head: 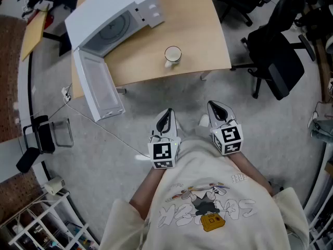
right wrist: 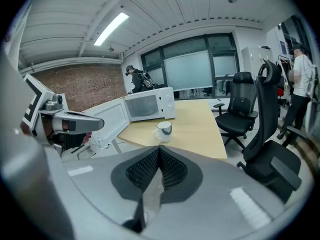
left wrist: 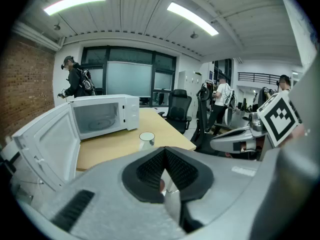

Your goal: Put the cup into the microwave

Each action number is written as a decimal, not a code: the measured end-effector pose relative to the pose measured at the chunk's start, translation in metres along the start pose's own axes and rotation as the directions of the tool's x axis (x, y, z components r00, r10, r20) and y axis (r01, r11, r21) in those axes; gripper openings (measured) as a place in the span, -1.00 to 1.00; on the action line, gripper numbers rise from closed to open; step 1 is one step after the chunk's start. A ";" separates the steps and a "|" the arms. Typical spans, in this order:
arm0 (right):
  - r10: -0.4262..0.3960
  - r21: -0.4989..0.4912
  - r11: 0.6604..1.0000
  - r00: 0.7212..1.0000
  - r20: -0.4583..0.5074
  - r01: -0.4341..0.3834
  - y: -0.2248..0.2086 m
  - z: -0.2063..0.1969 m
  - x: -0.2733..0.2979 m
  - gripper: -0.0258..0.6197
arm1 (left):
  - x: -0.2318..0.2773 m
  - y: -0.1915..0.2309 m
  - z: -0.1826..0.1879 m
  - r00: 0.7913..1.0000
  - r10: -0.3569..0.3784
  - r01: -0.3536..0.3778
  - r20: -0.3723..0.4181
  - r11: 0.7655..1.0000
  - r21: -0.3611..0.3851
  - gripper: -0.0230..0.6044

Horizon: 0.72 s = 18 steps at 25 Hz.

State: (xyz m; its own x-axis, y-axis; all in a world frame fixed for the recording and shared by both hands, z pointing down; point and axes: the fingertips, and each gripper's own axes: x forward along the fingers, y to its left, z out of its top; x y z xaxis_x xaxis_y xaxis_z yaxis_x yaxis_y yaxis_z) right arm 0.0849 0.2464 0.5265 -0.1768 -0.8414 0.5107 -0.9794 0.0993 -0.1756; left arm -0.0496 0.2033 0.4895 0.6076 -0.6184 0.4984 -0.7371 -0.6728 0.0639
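Note:
A white cup [head: 173,55] stands upright near the front edge of the wooden table [head: 197,30], with its handle toward me. In the gripper views the same cup [left wrist: 146,139] [right wrist: 163,130] sits far beyond the jaws. The white microwave [head: 117,17] rests at the table's left end with its door [head: 98,85] swung wide open over the floor. My left gripper [head: 165,116] and right gripper [head: 217,108] hover side by side over the floor, close to my body and well short of the table. Both are shut with nothing between their pads.
Black office chairs [head: 276,61] stand right of the table. A white cable [head: 99,126] runs across the grey carpet from the microwave side. A white wire rack [head: 41,223] is at the lower left. People stand far back in the room [left wrist: 75,81] [right wrist: 302,79].

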 end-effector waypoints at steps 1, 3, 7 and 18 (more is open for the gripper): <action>0.001 -0.005 1.000 1.000 -0.003 -0.001 0.002 -0.001 -0.001 -0.91 | -0.001 0.000 -0.003 1.000 -0.008 0.008 0.000 1.000 -0.012 -0.91; 0.002 -0.011 1.000 1.000 -0.009 -0.002 0.006 -0.004 -0.001 -0.91 | -0.002 0.000 -0.008 1.000 -0.017 0.017 0.000 0.999 -0.028 -0.91; -0.006 0.001 1.000 1.000 -0.017 0.006 0.010 -0.006 -0.003 -0.91 | -0.008 0.003 -0.009 1.000 -0.018 0.018 0.001 0.999 -0.035 -0.91; -0.020 0.033 0.999 1.000 0.022 0.019 0.038 0.000 -0.001 -0.90 | -0.027 0.025 -0.017 0.999 -0.040 0.040 -0.001 0.999 -0.036 -0.91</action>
State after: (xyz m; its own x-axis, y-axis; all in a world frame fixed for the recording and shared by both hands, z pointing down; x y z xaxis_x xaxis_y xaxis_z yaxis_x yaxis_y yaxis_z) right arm 0.0477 0.2509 0.5197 -0.1555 -0.8546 0.4954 -0.9789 0.0658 -0.1937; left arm -0.0891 0.2102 0.4925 0.6364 -0.5906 0.4962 -0.7224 -0.6819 0.1148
